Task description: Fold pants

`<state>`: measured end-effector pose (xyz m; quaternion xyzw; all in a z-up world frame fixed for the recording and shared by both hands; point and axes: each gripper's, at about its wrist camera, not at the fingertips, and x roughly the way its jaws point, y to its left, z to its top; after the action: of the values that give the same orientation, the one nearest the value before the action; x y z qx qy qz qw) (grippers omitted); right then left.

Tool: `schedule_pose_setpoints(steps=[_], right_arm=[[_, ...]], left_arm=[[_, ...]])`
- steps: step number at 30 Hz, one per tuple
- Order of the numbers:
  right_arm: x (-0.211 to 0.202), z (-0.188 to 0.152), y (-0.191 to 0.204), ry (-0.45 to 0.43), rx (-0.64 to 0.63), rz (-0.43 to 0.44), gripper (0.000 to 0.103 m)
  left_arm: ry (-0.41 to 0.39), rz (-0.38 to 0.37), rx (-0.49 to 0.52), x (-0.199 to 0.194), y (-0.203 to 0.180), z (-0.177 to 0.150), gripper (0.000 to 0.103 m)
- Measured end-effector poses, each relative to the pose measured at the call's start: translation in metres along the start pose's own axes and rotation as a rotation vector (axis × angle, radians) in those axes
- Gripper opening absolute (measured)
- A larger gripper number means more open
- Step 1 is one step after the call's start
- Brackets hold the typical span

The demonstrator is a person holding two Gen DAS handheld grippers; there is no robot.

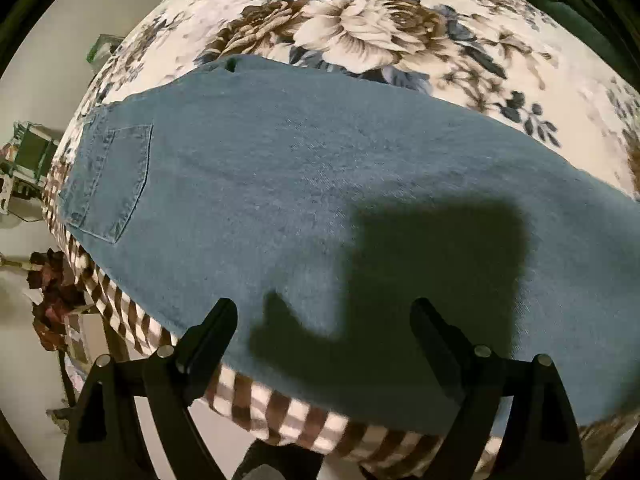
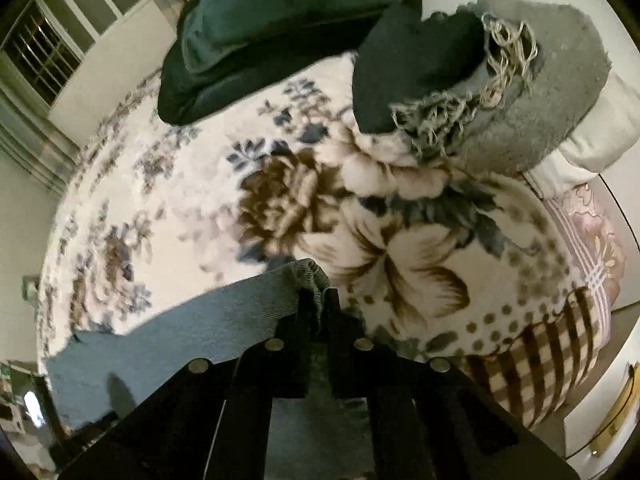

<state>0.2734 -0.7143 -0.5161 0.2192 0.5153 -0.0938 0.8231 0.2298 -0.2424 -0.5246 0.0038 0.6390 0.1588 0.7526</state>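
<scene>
Blue denim pants [image 1: 320, 184] lie flat across a floral blanket [image 1: 360, 28] on a bed, back pocket at the left, leg running off to the right. My left gripper [image 1: 324, 312] is open, its fingers apart just above the near edge of the pants, holding nothing. My right gripper [image 2: 318, 300] is shut on a bunched end of the denim [image 2: 308, 276], and the rest of the pants [image 2: 180, 340] trail off to the lower left over the blanket [image 2: 160, 200].
A dark green cushion [image 2: 280, 28], a dark folded cloth [image 2: 416, 68] and a grey fringed throw [image 2: 532, 92] lie at the far end of the bed. The checked blanket border [image 1: 132, 320] marks the near bed edge, with floor below it.
</scene>
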Motion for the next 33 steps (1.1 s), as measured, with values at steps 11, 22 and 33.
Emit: schedule_pose_setpoints(steps=[11, 22, 33], right_arm=[[0.038, -0.053, -0.104, 0.318, 0.422, 0.163, 0.039], [0.014, -0.103, -0.083, 0.223, 0.44, 0.159, 0.008], [0.031, -0.147, -0.109, 0.331, 0.608, 0.373, 0.052]], left_arm=[[0.078, -0.075, -0.031, 0.031, -0.005, -0.015, 0.089], [0.135, -0.098, -0.003, 0.018, -0.004, -0.014, 0.089], [0.1, -0.146, 0.033, 0.039, -0.023, -0.025, 0.103]])
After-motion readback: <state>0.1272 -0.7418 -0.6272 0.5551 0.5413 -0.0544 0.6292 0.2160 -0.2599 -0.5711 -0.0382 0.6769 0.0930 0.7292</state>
